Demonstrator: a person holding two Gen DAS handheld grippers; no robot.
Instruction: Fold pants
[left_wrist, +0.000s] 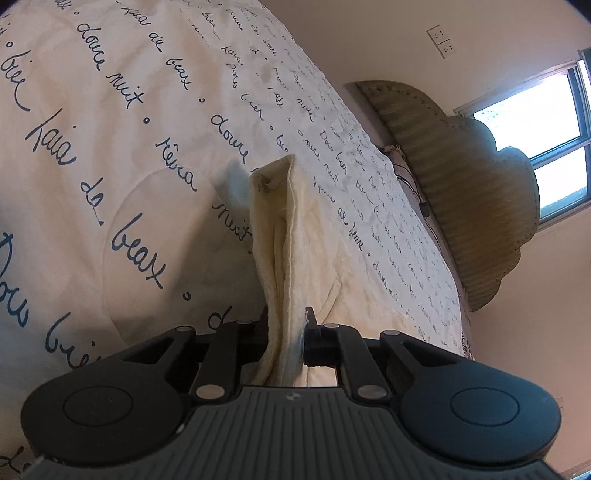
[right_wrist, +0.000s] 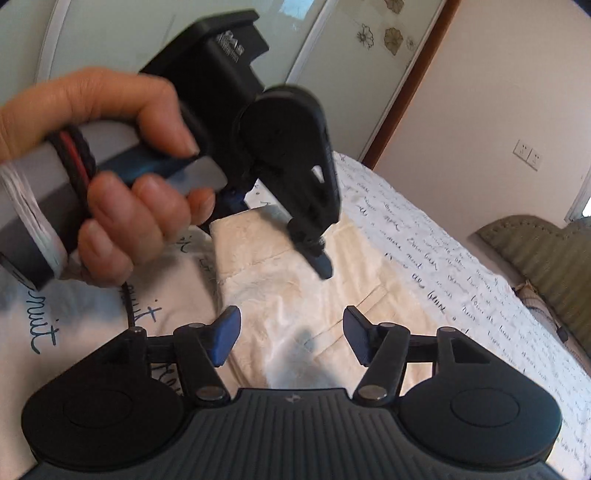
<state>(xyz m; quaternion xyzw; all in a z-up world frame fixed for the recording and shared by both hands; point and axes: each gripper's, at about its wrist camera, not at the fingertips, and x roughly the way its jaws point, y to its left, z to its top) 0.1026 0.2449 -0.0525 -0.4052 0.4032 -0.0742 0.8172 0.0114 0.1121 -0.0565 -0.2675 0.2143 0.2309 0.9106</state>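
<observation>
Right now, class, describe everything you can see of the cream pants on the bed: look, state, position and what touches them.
The pants are cream, of a slightly crinkled, textured fabric with stitched seams and a slanted pocket line. Most of them lie flat on the script-printed bedspread. One part is lifted into a folded ridge, pinched between the closed fingers of the left gripper. The right gripper hovers open above the flat part, not touching.
</observation>
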